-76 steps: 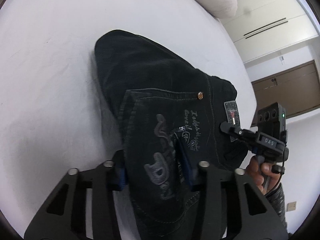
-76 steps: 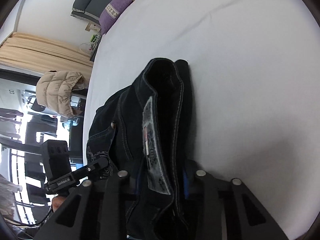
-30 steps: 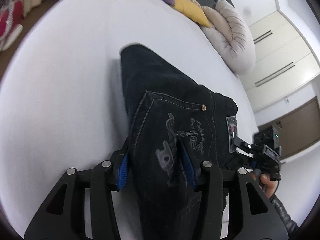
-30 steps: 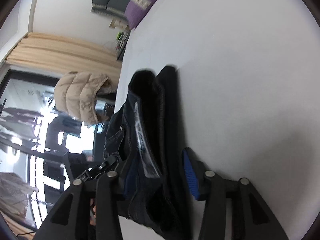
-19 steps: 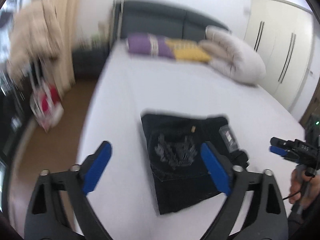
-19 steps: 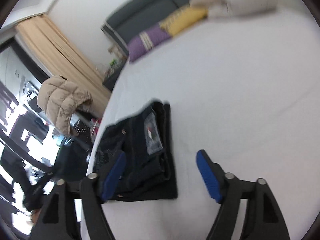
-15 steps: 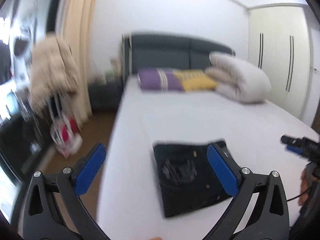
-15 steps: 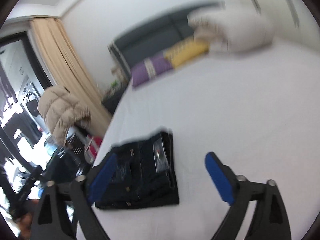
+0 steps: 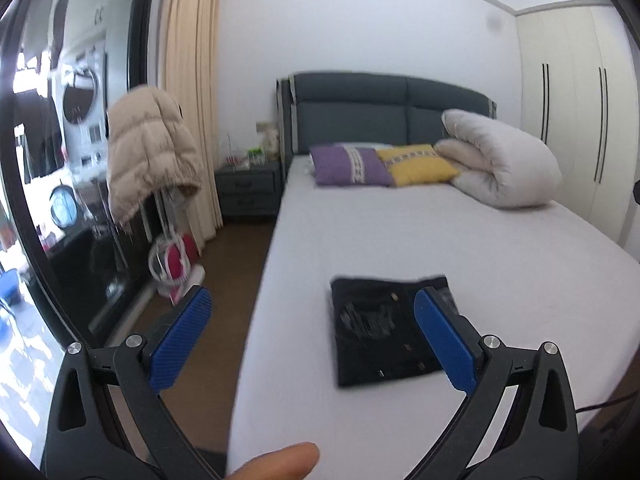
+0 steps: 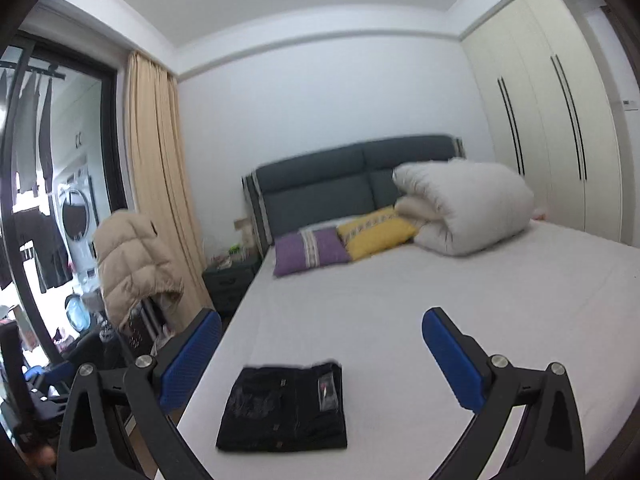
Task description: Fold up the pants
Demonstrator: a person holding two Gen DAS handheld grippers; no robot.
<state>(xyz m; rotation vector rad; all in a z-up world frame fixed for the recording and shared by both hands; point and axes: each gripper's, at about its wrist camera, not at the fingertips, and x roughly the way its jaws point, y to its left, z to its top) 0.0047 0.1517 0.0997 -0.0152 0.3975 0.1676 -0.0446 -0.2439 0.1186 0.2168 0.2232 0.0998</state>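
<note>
The black pants (image 9: 384, 328) lie folded into a flat rectangle on the white bed (image 9: 500, 248), near its foot and left edge; they also show in the right wrist view (image 10: 286, 408). My left gripper (image 9: 312, 304) is open and empty, held well back from the bed and above it. My right gripper (image 10: 322, 328) is open and empty, also pulled back, with the pants low between its fingers in view. Neither gripper touches the pants.
A purple pillow (image 9: 350, 164), a yellow pillow (image 9: 416, 164) and a rolled white duvet (image 9: 500, 164) lie at the head of the bed. A beige jacket (image 9: 150, 156) hangs on a rack left of the bed. A nightstand (image 9: 248, 192) and wardrobe (image 10: 560, 128) stand by the walls.
Both grippers let go of the folded pants, opened wide and pulled back and up from the bed. The pants now lie flat on the sheet.
</note>
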